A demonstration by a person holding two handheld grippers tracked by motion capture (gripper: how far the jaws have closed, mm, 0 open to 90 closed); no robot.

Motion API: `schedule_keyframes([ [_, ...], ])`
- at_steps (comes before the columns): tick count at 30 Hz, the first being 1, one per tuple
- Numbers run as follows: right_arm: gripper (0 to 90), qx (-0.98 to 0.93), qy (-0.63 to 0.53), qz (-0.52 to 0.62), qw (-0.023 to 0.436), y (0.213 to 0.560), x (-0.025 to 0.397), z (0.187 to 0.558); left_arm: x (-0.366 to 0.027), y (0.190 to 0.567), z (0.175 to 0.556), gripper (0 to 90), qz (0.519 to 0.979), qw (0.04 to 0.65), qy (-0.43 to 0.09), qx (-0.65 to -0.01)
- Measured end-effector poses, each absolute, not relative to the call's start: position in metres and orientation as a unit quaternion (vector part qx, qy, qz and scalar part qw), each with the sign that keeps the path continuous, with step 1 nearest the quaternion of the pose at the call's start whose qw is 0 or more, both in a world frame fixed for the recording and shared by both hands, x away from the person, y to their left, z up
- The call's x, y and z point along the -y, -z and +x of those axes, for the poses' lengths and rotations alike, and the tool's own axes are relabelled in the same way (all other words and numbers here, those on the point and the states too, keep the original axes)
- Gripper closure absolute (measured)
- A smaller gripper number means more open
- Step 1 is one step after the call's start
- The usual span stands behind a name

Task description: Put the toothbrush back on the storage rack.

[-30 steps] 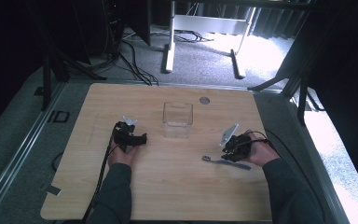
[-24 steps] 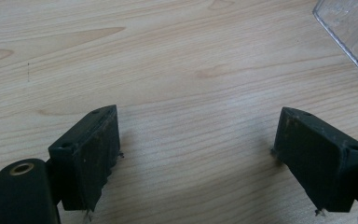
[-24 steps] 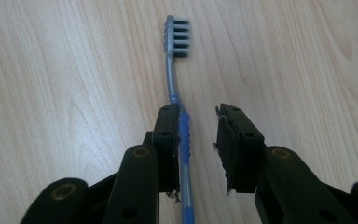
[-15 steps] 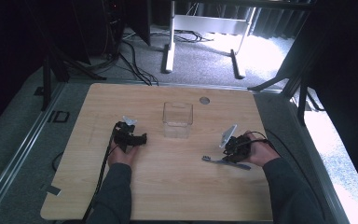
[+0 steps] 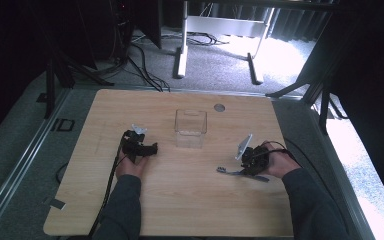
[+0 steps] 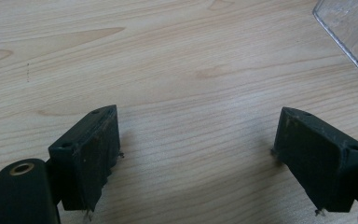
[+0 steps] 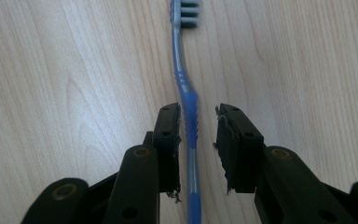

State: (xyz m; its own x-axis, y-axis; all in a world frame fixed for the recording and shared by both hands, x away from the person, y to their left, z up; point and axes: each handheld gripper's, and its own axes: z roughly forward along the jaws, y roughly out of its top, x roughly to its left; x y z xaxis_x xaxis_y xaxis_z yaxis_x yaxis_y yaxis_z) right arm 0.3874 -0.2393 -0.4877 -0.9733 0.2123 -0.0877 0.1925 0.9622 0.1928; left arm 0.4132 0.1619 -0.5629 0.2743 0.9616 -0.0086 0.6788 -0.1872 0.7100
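**Right gripper straddles the toothbrush, grasp not yet made**

The right gripper (image 7: 198,140) sits low over the bench (image 5: 180,210) with its jaws part-way apart, one on each side of the blue toothbrush (image 7: 186,93). The handle runs up between them, close against the left-hand jaw and clear of the other, so nothing is clamped yet. The bristled head points away from the gripper, flat on the wood. In the high view the same gripper (image 5: 250,161) rests at the bench's right half with the toothbrush (image 5: 230,171) lying crosswise just in front of the hand.

The left gripper (image 6: 196,154) is spread wide with nothing between its jaws, hovering just above bare wood; a corner of the clear plastic box (image 6: 354,37) shows at the upper right of its view.

As a judgement, the work is at its start: the approach is lined up, while closing, lifting and carrying remain, probably toward the clear box (image 5: 190,127) standing mid-bench.

Room is generous. The wood between toothbrush and box is bare, the bench's right edge lies well apart from the hand, and the left gripper (image 5: 139,148) is well clear of that path.
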Motion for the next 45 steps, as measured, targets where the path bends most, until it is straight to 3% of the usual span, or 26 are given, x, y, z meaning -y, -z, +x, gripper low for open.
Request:
schedule_keyframes([
  [45, 71.3, -0.991, -0.062, 0.113, 0.025, 0.498, 0.238, 0.392, -0.162, 0.563, 0.413, 14.8, 0.736, 0.310, -0.228, -0.557],
])
